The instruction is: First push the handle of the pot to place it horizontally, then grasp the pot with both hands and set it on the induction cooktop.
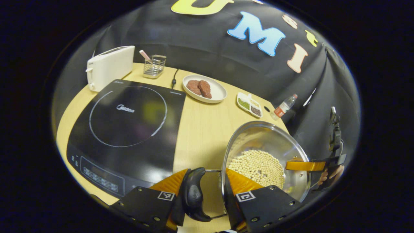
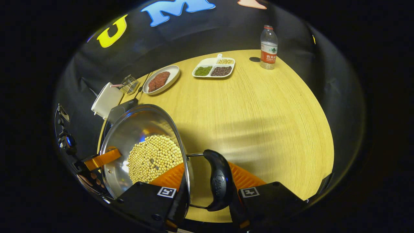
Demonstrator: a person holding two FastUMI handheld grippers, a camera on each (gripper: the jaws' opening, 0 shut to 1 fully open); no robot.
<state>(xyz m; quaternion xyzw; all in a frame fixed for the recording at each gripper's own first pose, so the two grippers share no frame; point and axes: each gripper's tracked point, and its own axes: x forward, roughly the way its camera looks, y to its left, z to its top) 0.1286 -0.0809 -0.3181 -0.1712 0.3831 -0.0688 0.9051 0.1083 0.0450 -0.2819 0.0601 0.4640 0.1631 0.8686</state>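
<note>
- Clearly, both claws are at the pot, one on each side handle.
- At the lower middle of the left gripper view, the left claw [image 1: 207,189] straddles a dark pot handle [image 1: 194,194]; its fingers sit on either side, one finger apparently inside the rim, and I cannot tell whether both press.
- At the bottom of the right gripper view, the right claw [image 2: 207,191] frames the opposite handle [image 2: 218,184] in the same way, one finger inside the rim, grip likewise uncertain.
- The steel pot [image 1: 268,145], partly filled with pale round beans [image 1: 258,165], sits at the lower right of the left gripper view, over the wooden counter [image 1: 200,126].
- The black cooktop [image 1: 129,126] lies left of centre there, its ring bare.
- Judging by this, the handle step looks finished; carrying the pot across and setting it down remains.
</note>
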